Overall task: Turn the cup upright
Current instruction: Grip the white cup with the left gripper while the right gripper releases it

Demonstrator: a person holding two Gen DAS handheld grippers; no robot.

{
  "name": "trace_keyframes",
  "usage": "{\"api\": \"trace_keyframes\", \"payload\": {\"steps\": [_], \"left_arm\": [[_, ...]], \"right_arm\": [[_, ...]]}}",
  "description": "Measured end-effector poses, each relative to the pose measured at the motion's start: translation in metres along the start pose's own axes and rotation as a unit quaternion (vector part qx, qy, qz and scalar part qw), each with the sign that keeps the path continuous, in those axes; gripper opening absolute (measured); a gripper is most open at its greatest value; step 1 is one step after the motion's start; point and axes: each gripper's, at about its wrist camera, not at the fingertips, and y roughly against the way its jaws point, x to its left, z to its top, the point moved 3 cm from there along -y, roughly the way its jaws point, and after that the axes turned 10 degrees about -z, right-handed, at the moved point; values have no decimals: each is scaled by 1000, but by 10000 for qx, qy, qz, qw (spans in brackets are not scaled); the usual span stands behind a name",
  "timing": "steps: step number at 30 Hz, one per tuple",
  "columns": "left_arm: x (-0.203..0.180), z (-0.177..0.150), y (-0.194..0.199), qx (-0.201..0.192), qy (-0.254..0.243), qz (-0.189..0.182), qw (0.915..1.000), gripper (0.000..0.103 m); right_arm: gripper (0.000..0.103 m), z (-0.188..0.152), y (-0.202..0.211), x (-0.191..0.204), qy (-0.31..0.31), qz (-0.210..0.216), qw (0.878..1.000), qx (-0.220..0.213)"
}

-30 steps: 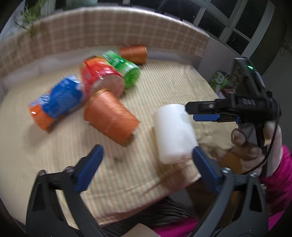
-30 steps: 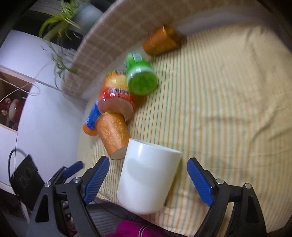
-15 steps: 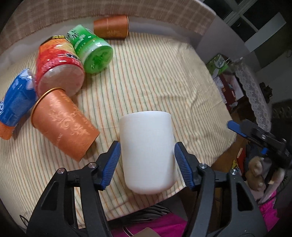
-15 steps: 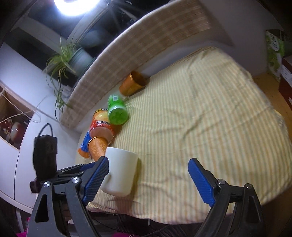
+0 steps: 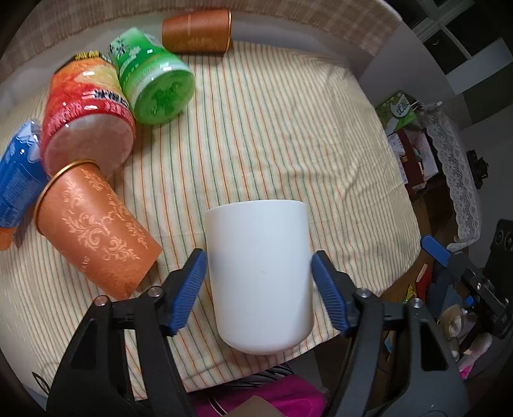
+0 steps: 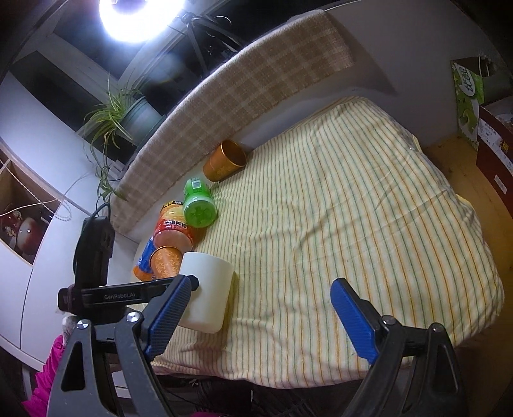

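A plain white cup [image 5: 259,276] stands on the striped cloth near the table's front edge; it also shows in the right wrist view [image 6: 208,292]. My left gripper [image 5: 258,288] is closed around the cup, with a blue pad against each side. My right gripper [image 6: 263,317] is open and empty, held back to the right of the cup, and appears at the right edge of the left wrist view [image 5: 449,259].
An orange patterned cup [image 5: 93,237] lies on its side left of the white cup. Behind it lie a red jar [image 5: 86,115], a green jar [image 5: 154,86], a blue packet [image 5: 16,179] and a copper cup [image 5: 195,30]. Striped cloth [image 6: 352,224] covers the table.
My left gripper moved in from the left and closed on the white cup. My right gripper pulled back and away to the right, leaving the cup.
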Motion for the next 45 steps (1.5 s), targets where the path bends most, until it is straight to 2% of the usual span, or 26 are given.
{"api": "trace_keyframes", "payload": {"steps": [2, 11, 21, 30, 35, 41, 45], "left_arm": [[1, 2, -6, 72, 69, 1, 10000, 77], [7, 8, -27, 206, 328, -14, 9992, 78], [3, 6, -23, -65, 210, 22, 9998, 76], [-17, -4, -4, -672, -398, 248, 9966, 76], [-22, -11, 9, -1250, -682, 439, 9888, 76], [-18, -14, 12, -1675, -703, 463, 9823, 76], [-21, -19, 13, -2012, -891, 627, 9735, 76]], "right_arm": [[91, 0, 1, -1, 0, -14, 10000, -15], [91, -2, 2, -8, -41, -99, 9999, -14], [91, -5, -2, -12, -50, -213, 9998, 7], [91, -9, -3, -6, 173, -455, 9987, -132], [91, -11, -4, -2, 319, -581, 9976, -211], [91, -16, -5, 5, 552, -767, 9950, -324], [91, -18, -5, 14, 768, -908, 9920, -434]]}}
